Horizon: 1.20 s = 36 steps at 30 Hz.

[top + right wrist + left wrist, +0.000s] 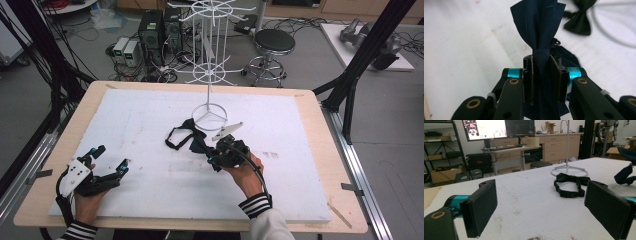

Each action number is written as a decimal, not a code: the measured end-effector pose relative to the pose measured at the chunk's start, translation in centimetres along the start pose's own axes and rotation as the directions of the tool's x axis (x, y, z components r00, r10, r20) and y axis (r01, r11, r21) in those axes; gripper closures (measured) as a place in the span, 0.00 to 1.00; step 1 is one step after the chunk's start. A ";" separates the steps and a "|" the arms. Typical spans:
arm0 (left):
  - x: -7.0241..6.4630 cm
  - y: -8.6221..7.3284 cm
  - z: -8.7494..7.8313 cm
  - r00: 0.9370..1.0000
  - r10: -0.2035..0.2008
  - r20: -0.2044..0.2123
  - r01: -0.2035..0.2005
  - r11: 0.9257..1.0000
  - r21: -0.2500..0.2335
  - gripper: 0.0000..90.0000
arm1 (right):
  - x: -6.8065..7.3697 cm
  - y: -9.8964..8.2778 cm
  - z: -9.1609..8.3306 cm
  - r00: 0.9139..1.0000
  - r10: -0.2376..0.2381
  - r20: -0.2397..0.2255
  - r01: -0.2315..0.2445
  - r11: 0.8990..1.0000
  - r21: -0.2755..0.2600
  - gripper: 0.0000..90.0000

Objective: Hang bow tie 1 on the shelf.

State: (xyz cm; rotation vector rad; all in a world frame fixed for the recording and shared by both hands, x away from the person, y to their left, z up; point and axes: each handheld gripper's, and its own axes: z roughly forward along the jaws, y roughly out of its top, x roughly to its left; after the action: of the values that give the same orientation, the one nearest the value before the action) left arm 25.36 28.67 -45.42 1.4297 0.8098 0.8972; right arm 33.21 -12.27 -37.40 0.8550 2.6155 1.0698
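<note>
From above, the right claw (216,159) sits near the middle of the white foam sheet (150,185) that covers the desk (320,150), and what it holds reads only as a dark scrap. The right gripper view settles it: the jaws are nearly closed, pinching a navy bow tie (541,27) at its knotted centre, the fabric fanning upward beyond them. A second black bow tie (579,22) lies farther off by the white wire stand (210,75). The left gripper view shows that tie's strap (569,185) looped flat on the foam just before the stand's ring base (569,171). The left claw (111,159) rests at the sheet's near left corner, jaws spread wide and empty. A dark shape at the right edge of that view may be the navy tie.
</note>
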 end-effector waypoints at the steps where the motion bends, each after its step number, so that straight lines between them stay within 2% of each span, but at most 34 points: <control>1: 0.0 0.0 0.0 1.000 0.001 0.000 -0.001 1.000 0.000 0.13 | -0.1 0.0 -0.2 1.000 0.004 0.002 -0.004 1.000 -0.017 0.83; 5: 0.0 0.0 0.0 1.000 0.000 -0.001 0.000 1.000 0.002 0.13 | -0.8 -0.1 -1.0 0.999 0.035 0.016 -0.033 0.996 -0.085 0.83; 8: 0.0 0.0 0.0 1.000 0.001 0.000 -0.001 1.000 0.003 0.13 | -1.1 -0.1 -1.6 0.998 0.040 0.037 -0.035 0.992 -0.122 0.83; 14: 0.0 0.0 0.0 1.000 0.002 0.000 -0.002 1.000 0.004 0.13 | -1.5 -0.2 -2.6 0.996 0.063 0.068 -0.047 0.975 -0.218 0.83; 20: 0.0 0.0 0.0 1.000 0.003 0.001 -0.003 1.000 0.003 0.13 | -2.2 -0.5 -3.6 0.991 0.097 0.093 -0.069 0.960 -0.271 0.83; 27: 0.0 0.0 0.0 1.000 0.002 0.001 -0.002 1.000 0.003 0.13 | -3.2 -1.0 -4.6 0.985 0.152 0.076 -0.119 0.937 -0.328 0.83; 36: 0.0 0.0 0.0 1.000 0.003 0.000 -0.003 1.000 0.003 0.13 | -4.0 -1.0 -6.0 0.978 0.182 0.100 -0.131 0.914 -0.383 0.83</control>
State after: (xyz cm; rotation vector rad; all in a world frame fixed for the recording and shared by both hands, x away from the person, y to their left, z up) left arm 25.37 28.66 -45.42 1.4337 0.8089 0.8990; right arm 33.80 -18.62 -33.93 1.0142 2.1580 1.4389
